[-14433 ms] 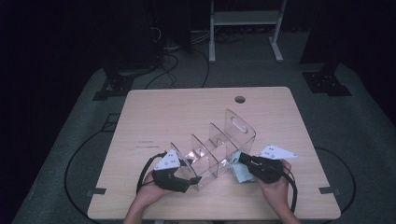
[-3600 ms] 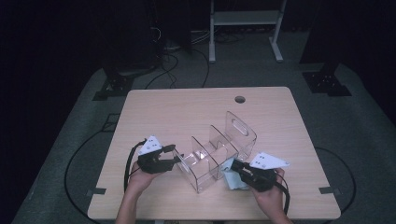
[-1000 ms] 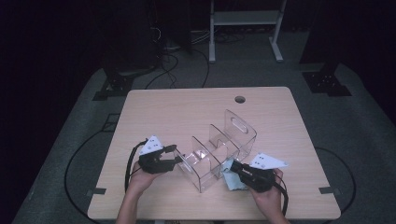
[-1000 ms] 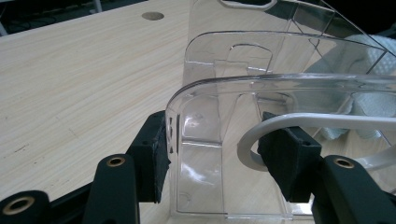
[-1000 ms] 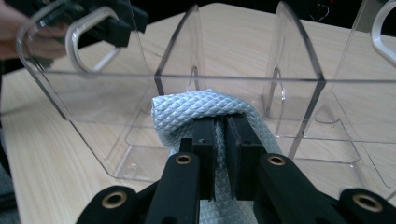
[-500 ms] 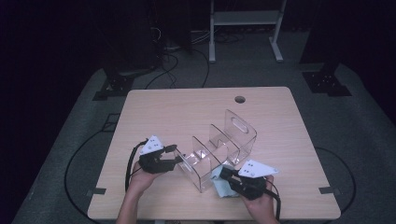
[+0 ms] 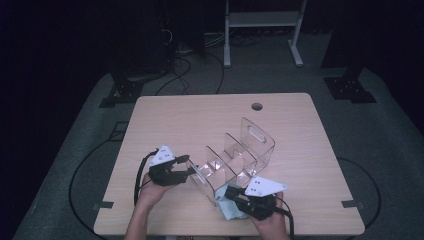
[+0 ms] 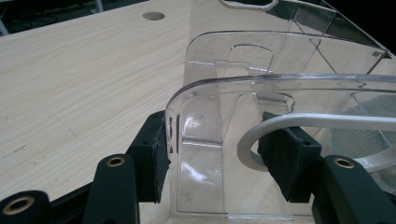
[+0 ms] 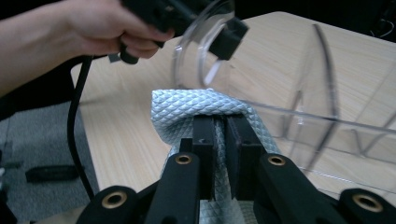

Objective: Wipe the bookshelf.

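The left gripper point(image 8: 219, 154) is pinching the near end wall of the clear plastic rack point(image 7: 235, 160), steadying it on the table point(image 7: 200, 115). The right gripper point(image 9: 222, 135) is clamping a folded blue cloth point(image 9: 205, 109) against the rack's side, likely wiping it. The next stroke probably calls for light, even pressure along the wall.

The high view looks forward and down on the whole table point(image 7: 300, 140) from afar. Each gripper view sits close behind its own jaws. All three share the clear acrylic organizer point(image 7: 235, 160) point(image 8: 280, 93) point(image 9: 303, 93), probably meeting near its 6 o'clock end.
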{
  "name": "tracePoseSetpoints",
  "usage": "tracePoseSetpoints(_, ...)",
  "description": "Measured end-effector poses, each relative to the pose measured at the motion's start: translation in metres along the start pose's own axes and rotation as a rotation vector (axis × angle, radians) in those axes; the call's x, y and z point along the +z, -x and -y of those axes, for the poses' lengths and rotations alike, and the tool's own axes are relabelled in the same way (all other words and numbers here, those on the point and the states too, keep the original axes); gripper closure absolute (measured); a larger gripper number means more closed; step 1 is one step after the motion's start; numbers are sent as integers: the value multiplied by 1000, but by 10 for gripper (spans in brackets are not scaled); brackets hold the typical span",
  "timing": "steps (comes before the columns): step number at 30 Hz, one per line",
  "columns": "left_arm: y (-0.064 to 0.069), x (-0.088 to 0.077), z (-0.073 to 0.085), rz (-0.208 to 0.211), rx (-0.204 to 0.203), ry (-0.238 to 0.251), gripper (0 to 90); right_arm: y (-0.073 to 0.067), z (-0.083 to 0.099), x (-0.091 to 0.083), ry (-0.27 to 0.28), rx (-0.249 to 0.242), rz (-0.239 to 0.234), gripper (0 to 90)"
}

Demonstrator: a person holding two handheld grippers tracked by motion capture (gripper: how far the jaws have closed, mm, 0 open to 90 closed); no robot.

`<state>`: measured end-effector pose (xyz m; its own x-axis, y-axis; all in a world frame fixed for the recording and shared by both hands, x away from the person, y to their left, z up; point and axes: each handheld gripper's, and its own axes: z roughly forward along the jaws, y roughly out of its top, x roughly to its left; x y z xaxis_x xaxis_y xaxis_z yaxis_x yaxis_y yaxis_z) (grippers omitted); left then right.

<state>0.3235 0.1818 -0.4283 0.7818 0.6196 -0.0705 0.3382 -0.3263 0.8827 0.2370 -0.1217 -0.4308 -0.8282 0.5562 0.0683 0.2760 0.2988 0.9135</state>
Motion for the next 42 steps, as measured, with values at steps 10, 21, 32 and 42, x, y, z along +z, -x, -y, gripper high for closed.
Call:
tracePoseSetpoints(10,0,0,0,-2,1,0,446,-10,-3,5,2,-10,-33,825)
tracePoseSetpoints(21,0,0,0,-2,3,0,446,-13,-2,8,1,-11,-45,825)
tracePoseSetpoints(32,1,1,0,-1,-2,5,446,9,7,-2,-2,41,24,825)
tracePoseSetpoints(42,1,1,0,1,0,3,446,21,10,-8,-3,58,50,824)
